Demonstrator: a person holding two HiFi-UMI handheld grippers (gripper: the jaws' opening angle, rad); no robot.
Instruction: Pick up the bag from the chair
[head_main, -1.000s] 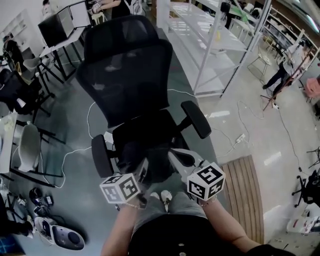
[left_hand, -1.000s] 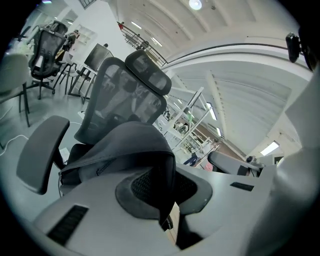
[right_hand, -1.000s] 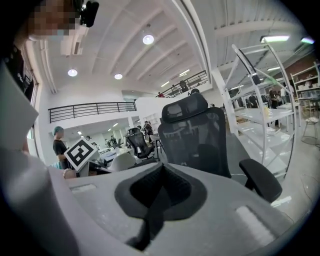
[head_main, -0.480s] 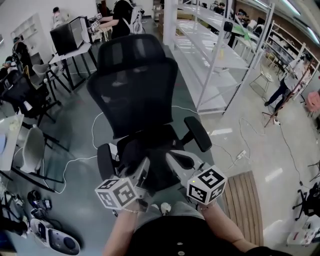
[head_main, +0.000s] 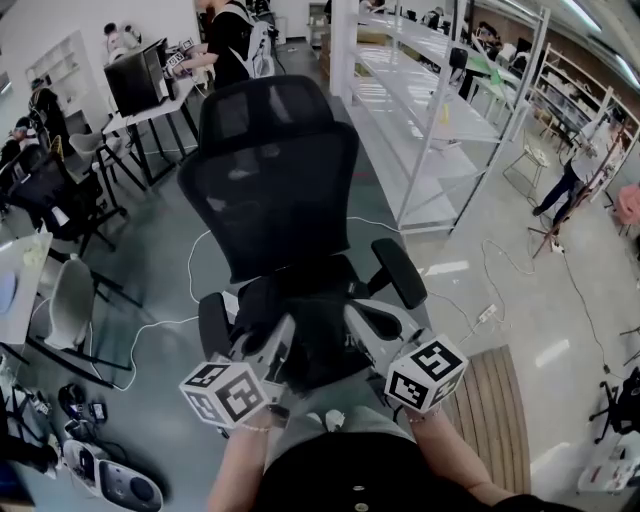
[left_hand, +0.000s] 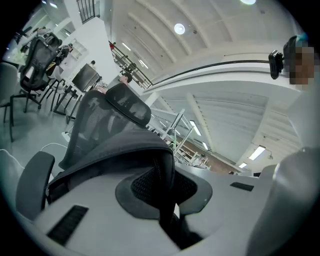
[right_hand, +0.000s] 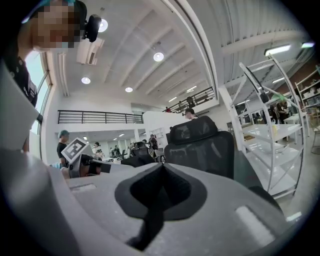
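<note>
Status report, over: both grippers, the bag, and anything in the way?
Left gripper shut on bag. Right gripper shut on bag. Bag between them, at chair seat front. Armrests beside, nothing blocking.

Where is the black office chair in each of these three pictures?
Head view: the office chair fills the upper middle.
Left gripper view: the office chair stands left of centre.
Right gripper view: the office chair sits right of centre, seen front-on.
Shared landmark: the white shelf rack, right of the chair everywhere.
</note>
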